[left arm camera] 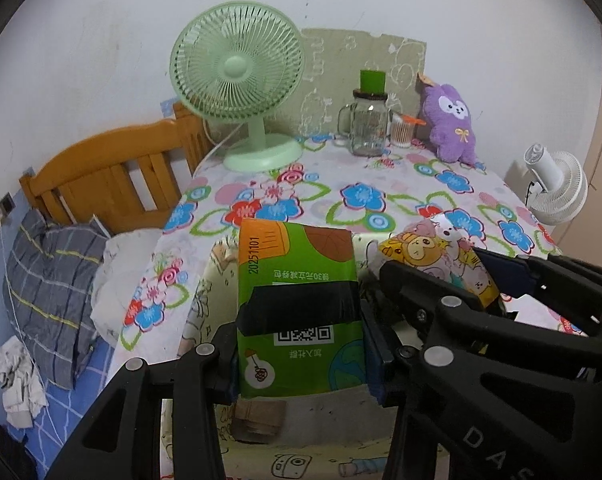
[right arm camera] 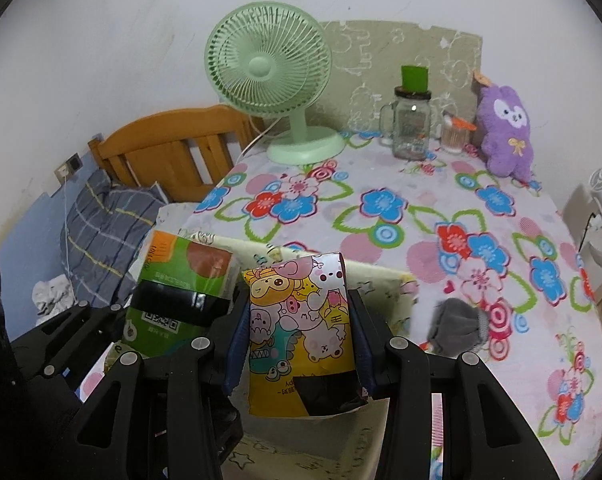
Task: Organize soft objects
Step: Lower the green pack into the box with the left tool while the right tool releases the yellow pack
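My left gripper (left arm camera: 301, 356) is shut on a green tissue pack (left arm camera: 299, 308) with a black band and QR code, held above a cream cartoon-print box (left arm camera: 321, 420) at the table's near edge. My right gripper (right arm camera: 299, 344) is shut on a yellow cartoon tissue pack (right arm camera: 301, 332), right beside the green pack (right arm camera: 181, 292). The cartoon pack (left arm camera: 437, 260) and right gripper (left arm camera: 497, 280) also show in the left wrist view. A grey sock bundle (right arm camera: 457, 326) lies on the floral tablecloth (right arm camera: 421, 216). A purple plush toy (right arm camera: 507, 132) sits at the back right.
A green desk fan (right arm camera: 269, 76), a glass mug jar (right arm camera: 411, 128) with a green cup on top and a cotton swab pot (right arm camera: 453, 136) stand along the back wall. A wooden bed headboard (right arm camera: 169, 148) and pillows lie left. A white fan (left arm camera: 553, 188) is at the right.
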`<state>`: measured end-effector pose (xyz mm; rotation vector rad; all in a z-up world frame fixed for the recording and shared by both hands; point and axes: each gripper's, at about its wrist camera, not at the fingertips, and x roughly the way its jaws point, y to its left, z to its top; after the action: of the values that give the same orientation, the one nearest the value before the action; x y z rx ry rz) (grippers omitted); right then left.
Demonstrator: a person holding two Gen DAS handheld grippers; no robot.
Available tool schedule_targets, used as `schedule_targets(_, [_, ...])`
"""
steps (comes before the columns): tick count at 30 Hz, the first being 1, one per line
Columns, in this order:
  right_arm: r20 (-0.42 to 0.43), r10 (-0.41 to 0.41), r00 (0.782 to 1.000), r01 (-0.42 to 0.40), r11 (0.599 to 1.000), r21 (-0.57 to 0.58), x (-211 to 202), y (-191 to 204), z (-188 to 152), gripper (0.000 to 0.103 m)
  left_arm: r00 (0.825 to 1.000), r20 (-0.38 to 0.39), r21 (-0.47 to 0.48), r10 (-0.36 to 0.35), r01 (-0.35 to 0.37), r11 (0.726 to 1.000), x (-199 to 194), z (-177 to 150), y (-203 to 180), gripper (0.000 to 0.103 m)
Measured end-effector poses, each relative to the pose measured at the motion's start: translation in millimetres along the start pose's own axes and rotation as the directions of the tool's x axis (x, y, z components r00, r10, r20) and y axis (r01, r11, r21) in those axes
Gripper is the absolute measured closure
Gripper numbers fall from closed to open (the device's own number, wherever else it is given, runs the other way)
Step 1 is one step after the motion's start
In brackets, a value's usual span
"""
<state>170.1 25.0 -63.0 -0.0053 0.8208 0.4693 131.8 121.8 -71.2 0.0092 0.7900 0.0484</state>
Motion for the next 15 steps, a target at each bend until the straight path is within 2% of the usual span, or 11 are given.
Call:
schedule_targets(4, [-0.020, 0.012, 1.000, -0.012, 1.000, 0.006, 9.1, 4.8, -3.4, 0.055, 1.000, -0.010, -0.014, -0.011, 0.011, 1.000, 2.8, -3.8, 5.3, 0.052])
schedule_targets(7, [-0.032, 0.014, 0.999, -0.014, 1.000, -0.002, 13.8, 8.7, -5.5, 0.055, 1.000, -0.019, -0.012, -0.020, 0.020, 1.000, 4.4, -7.5, 9.1, 0.038])
schedule_targets(15, [-0.047, 0.015, 0.999, -0.015, 1.000, 0.003, 22.0, 14.4, -11.1, 0.053, 1.000, -0.027, -0.005, 0.007, -0.007, 1.000, 6.0, -13.2, 15.6, 0.026])
